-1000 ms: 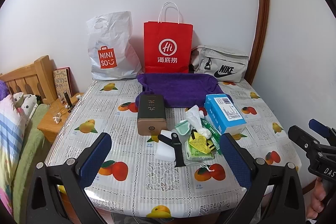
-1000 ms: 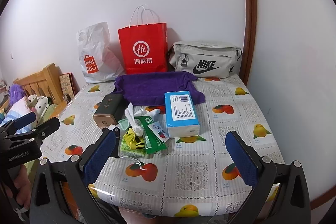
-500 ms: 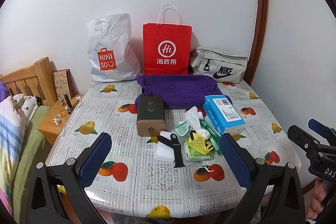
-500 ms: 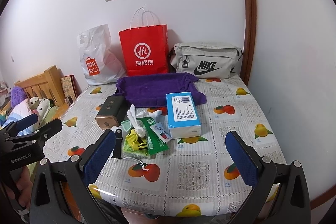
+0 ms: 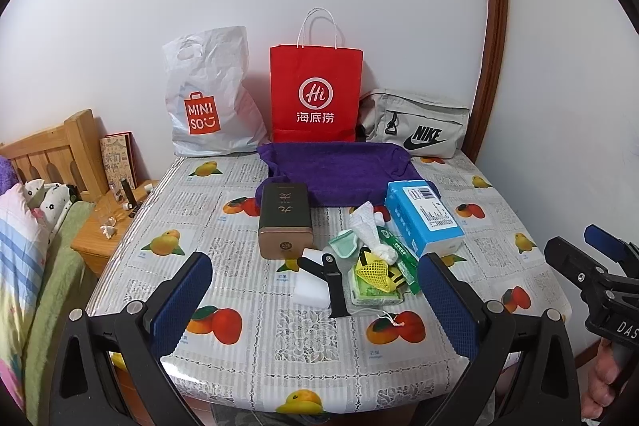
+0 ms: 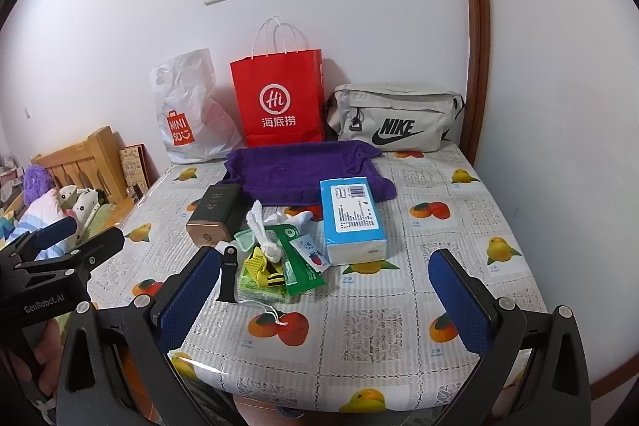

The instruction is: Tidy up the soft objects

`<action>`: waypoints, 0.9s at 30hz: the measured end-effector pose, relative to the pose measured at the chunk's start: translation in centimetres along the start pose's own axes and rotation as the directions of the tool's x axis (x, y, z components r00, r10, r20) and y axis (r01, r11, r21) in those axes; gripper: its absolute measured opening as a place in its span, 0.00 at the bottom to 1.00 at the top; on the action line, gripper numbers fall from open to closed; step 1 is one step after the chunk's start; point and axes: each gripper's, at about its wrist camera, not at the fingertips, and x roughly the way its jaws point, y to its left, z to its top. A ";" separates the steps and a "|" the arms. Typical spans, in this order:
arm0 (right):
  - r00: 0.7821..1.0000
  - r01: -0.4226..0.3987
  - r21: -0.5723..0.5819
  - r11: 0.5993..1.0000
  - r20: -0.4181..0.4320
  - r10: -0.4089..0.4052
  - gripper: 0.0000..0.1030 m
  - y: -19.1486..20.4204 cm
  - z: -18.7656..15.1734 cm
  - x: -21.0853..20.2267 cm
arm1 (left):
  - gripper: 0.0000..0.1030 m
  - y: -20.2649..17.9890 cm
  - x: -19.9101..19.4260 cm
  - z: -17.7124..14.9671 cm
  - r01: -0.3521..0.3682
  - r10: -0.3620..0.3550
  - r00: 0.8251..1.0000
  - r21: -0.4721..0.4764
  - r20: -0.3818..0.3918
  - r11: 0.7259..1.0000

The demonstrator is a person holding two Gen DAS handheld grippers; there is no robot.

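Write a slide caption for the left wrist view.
Open left tool hovers above table clutter: purple towel, blue tissue pack.

The white sponge is partly covered by the black strap lying across it. Behind the tin box, the purple towel hides the red bag's base. Desk near edge — cut off by the frame. Small items on the nightstand left of the desk — too small to identify.

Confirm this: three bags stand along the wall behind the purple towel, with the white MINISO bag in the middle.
Not quite. The red paper bag is in the middle; the white MINISO bag stands at the left end and the grey Nike bag at the right, all behind the purple towel. The left wrist view shows it.
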 end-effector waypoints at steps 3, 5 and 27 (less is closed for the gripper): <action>1.000 0.000 -0.002 1.000 0.000 0.000 1.00 0.0 0.0 0.0 | 1.00 -0.1 0.0 0.0 -0.001 0.001 1.000 -0.001 -0.001 1.000; 1.000 0.001 -0.003 1.000 0.001 -0.001 1.00 0.0 0.0 0.0 | 1.00 -0.1 0.0 -0.2 0.000 0.000 1.000 0.000 0.002 1.000; 1.000 0.000 0.000 1.000 0.006 0.000 1.00 -0.2 -0.2 -0.2 | 1.00 -0.1 -0.1 -0.4 0.000 0.000 1.000 0.002 0.006 1.000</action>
